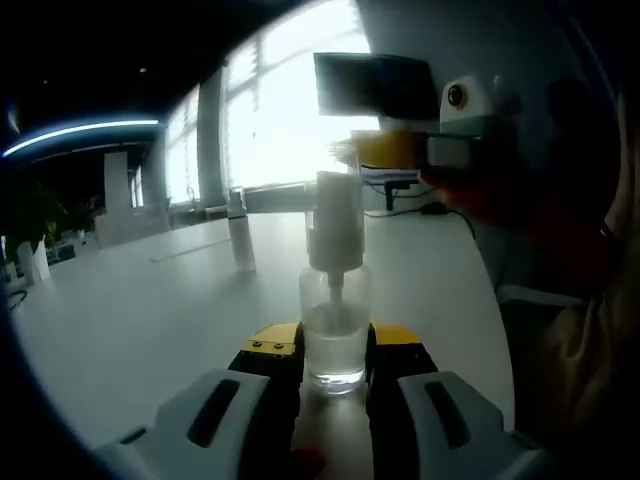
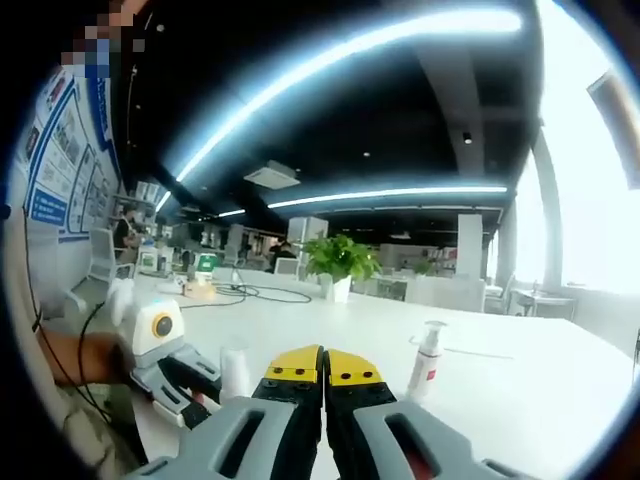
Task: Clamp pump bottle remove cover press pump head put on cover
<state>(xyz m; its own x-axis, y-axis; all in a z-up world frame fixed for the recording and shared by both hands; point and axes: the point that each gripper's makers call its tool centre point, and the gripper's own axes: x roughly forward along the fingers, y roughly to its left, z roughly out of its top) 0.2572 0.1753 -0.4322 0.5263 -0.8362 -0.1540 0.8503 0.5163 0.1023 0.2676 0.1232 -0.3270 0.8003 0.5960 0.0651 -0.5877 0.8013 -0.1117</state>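
Between the yellow-tipped jaws of the left gripper point(image 1: 335, 362), in the left gripper view, stands the pump bottle point(image 1: 334, 300), a clear, round-bodied container with a white pump head point(image 1: 334, 222) on a narrow stem; the jaws press on its lower sides, clamped on it, and it stands upright on the table point(image 1: 130, 320). That table is a broad, smooth, pale surface with a rounded far-right edge. Farther off on it, to the left, stands a slim second bottle point(image 1: 240, 232) with a pale cap. The right gripper point(image 1: 400, 150) comes in from the right at about the height of the pump head, a yellow front on a white and grey body, held by a person's hand point(image 1: 480, 195); whether it touches the pump cannot be told against the glare. Behind it hang a dark monitor point(image 1: 375, 85) and bright windows point(image 1: 270, 120). In the right gripper view the right gripper's point(image 2: 323, 375) black jaws with yellow tips lie together with no gap. Low on the left there, the left gripper point(image 2: 185, 375) holds the clear bottle point(image 2: 234, 372). A small white spray bottle point(image 2: 426, 358) with a red label stands on the table point(image 2: 520, 390) to the right. Beyond are a potted green plant point(image 2: 338, 262), cables, long ceiling light strips point(image 2: 390, 195) on a dark ceiling, and posters point(image 2: 60, 160) on the left wall.
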